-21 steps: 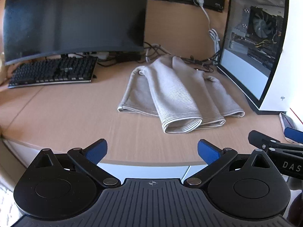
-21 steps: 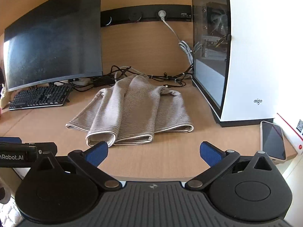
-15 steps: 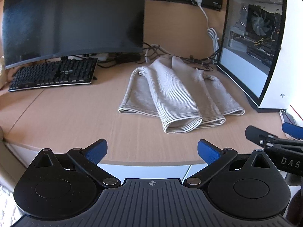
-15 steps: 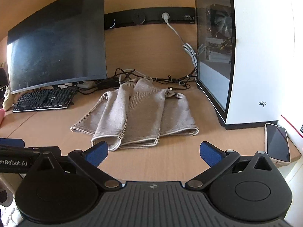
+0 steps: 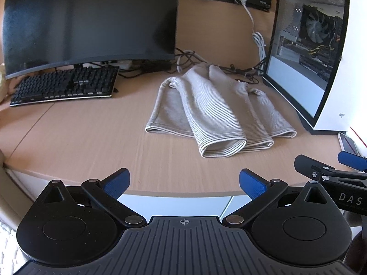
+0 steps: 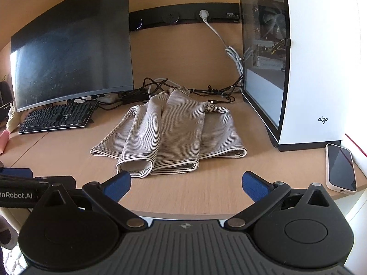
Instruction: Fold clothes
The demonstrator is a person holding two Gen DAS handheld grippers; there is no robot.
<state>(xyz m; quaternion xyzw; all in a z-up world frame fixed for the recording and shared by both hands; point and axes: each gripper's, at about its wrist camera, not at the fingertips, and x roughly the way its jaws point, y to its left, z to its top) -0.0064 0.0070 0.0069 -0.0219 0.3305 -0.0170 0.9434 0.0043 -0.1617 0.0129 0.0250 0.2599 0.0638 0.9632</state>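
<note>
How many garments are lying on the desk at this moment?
1: a striped garment lies mid-desk, between the keyboard and the computer case. Its layers may hide another.

Left gripper (image 5: 184,181): black body, ribbed grey-black centre plate with small crosshair mark, two round black discs, silver pivot screws, linkage arms ending in blue textured pads (image 5: 117,181). Right gripper (image 6: 186,183): same build. White lettering on side bars: "DAS", "enRobot.AI", both cut off.
</note>
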